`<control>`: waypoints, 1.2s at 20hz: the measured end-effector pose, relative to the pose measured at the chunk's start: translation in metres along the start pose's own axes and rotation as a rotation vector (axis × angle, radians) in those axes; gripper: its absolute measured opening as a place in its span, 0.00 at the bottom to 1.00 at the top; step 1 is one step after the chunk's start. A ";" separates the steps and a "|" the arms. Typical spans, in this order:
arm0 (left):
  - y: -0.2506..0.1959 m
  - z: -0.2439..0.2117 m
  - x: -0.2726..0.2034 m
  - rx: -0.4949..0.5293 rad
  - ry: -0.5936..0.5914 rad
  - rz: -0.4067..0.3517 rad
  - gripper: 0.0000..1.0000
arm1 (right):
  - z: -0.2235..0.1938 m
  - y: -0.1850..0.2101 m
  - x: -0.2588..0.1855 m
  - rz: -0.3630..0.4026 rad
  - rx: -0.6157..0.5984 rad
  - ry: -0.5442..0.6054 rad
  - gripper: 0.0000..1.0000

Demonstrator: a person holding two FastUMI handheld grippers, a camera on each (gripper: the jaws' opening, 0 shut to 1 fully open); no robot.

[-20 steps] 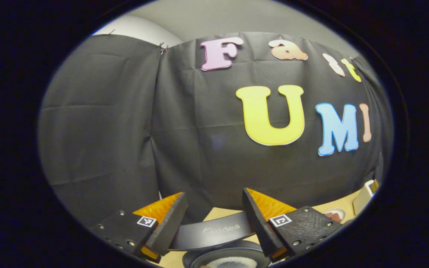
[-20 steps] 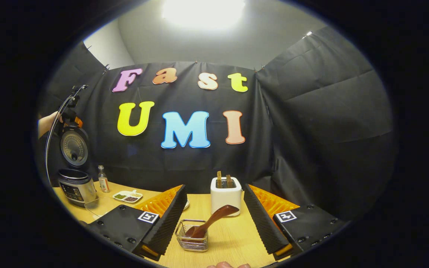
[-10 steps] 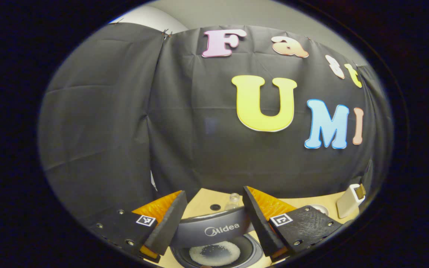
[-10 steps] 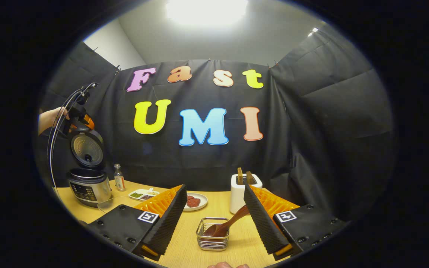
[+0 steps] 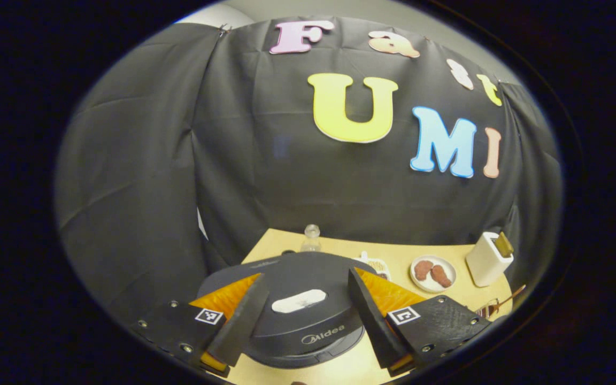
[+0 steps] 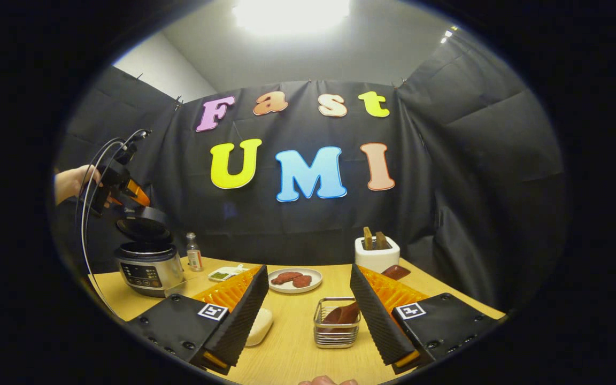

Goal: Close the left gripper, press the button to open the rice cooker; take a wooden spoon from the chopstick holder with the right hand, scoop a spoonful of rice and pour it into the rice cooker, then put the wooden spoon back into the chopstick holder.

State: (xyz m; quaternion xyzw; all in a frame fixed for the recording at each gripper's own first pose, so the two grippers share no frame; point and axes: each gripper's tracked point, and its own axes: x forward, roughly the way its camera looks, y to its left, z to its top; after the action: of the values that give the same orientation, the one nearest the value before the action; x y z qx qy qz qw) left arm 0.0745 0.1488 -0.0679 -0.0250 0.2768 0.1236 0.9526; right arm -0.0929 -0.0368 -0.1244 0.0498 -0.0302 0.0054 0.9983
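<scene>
In the right gripper view the rice cooker [image 6: 147,267] stands at the table's far left with its lid [image 6: 144,227] tilted low over the pot. A hand [image 6: 72,182] holds my left gripper [image 6: 126,188] just above that lid. In the left gripper view the dark lid [image 5: 297,299] lies beneath my left gripper [image 5: 305,318], whose fingers stand apart with nothing between them. My right gripper [image 6: 308,318] is open too. Between its fingers stands the wire chopstick holder [image 6: 336,327] with the wooden spoon [image 6: 343,314] resting in it, handle slanting up to the right.
A small bottle [image 6: 194,259], a condiment dish [image 6: 225,274] and a plate of reddish pieces [image 6: 294,279] sit behind on the wooden table [image 6: 297,358]. A white box with two brown slices [image 6: 376,254] stands at the back right. A pale oval object [image 6: 260,326] lies by my right gripper's left finger.
The cooker lid has swung from upright down to nearly over the pot, with the left gripper following it. The right gripper's view has shifted left and drawn nearer the holder.
</scene>
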 end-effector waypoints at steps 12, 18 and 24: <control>-0.012 -0.088 0.013 0.084 0.046 0.009 0.94 | -0.027 0.043 -0.018 0.091 -0.071 0.029 0.98; -0.013 -0.089 0.016 0.109 -0.010 -0.026 0.98 | -0.015 0.045 -0.017 0.079 -0.046 0.031 0.98; -0.013 -0.096 0.018 0.128 -0.002 -0.016 1.00 | 0.016 0.040 -0.016 0.053 -0.093 0.023 0.98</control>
State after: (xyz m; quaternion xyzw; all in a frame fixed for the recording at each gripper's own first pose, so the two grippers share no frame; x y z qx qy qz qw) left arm 0.0423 0.1287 -0.1585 0.0336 0.2831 0.0980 0.9535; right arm -0.1105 0.0015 -0.1052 0.0025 -0.0203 0.0310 0.9993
